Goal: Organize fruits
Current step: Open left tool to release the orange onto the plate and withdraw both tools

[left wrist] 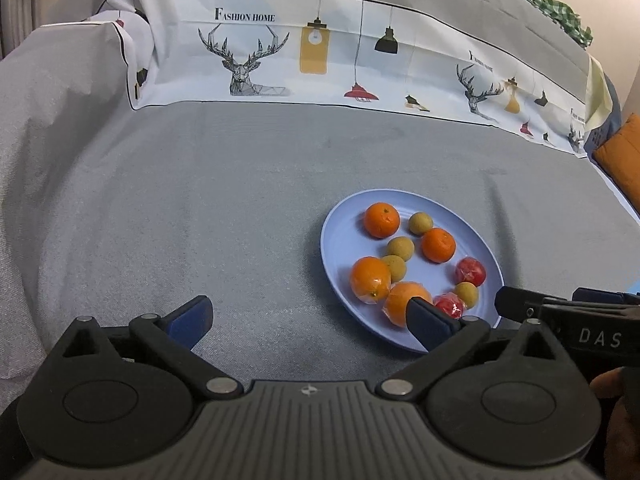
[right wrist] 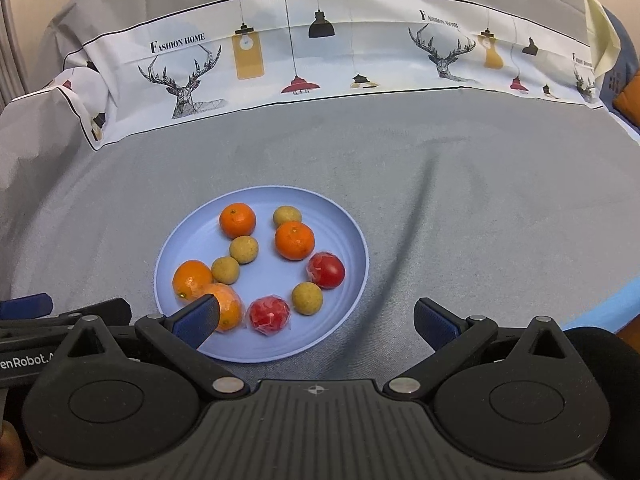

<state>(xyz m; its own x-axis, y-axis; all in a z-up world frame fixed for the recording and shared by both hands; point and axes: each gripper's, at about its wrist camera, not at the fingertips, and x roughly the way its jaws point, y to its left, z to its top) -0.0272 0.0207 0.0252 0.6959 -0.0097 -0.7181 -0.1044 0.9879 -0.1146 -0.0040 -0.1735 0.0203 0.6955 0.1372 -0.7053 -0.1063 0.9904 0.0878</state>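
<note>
A light blue plate (left wrist: 344,240) (right wrist: 272,280) rests on a grey cloth. It holds several oranges (left wrist: 381,221) (right wrist: 237,220), several small yellow-green round fruits (left wrist: 400,248) (right wrist: 243,249) and two red fruits in clear wrap (left wrist: 471,271) (right wrist: 326,270). My left gripper (left wrist: 310,320) is open wide with nothing between its fingers; it hovers left of the plate, its right fingertip over the near rim. My right gripper (right wrist: 316,320) is also open and empty, hovering above the plate's near right rim. Each gripper shows at the edge of the other's view.
The grey cloth (left wrist: 200,200) covers the whole surface. A white printed cloth with deer and lamps (left wrist: 280,60) (right wrist: 320,52) rises along the back. An orange cushion (left wrist: 624,160) sits at the far right, with a green checked cloth (left wrist: 560,8) above it.
</note>
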